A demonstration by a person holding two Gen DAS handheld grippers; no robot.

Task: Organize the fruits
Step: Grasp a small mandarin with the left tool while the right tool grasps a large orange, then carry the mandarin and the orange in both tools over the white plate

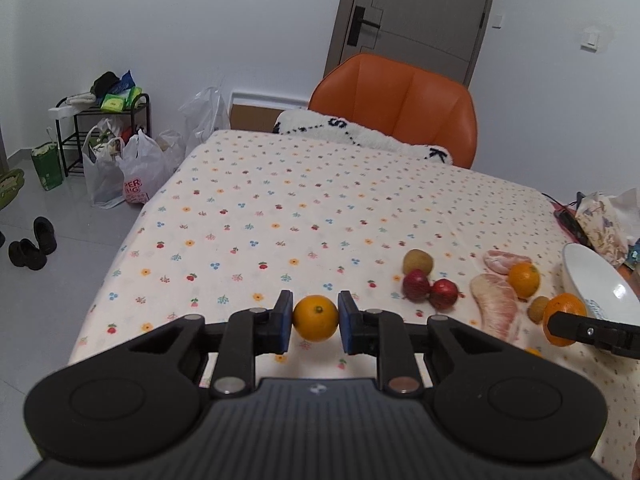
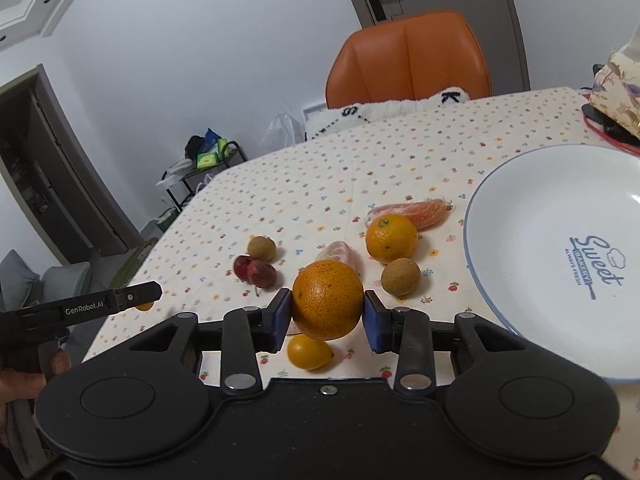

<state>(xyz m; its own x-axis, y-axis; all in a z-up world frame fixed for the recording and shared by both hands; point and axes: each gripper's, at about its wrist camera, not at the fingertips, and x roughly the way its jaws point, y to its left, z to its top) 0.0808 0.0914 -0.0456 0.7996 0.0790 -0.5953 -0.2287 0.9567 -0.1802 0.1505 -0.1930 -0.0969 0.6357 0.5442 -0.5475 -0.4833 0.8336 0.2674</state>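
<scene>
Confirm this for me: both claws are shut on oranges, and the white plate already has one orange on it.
Not quite. The white plate holds no fruit; the right wrist view shows its face bare apart from the printed logo. The rest stands: the left claw is shut on a small orange, and the right claw is shut on a larger orange.

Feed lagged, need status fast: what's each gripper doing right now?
Left gripper: shut on a small orange.
Right gripper: shut on a large orange.
</scene>
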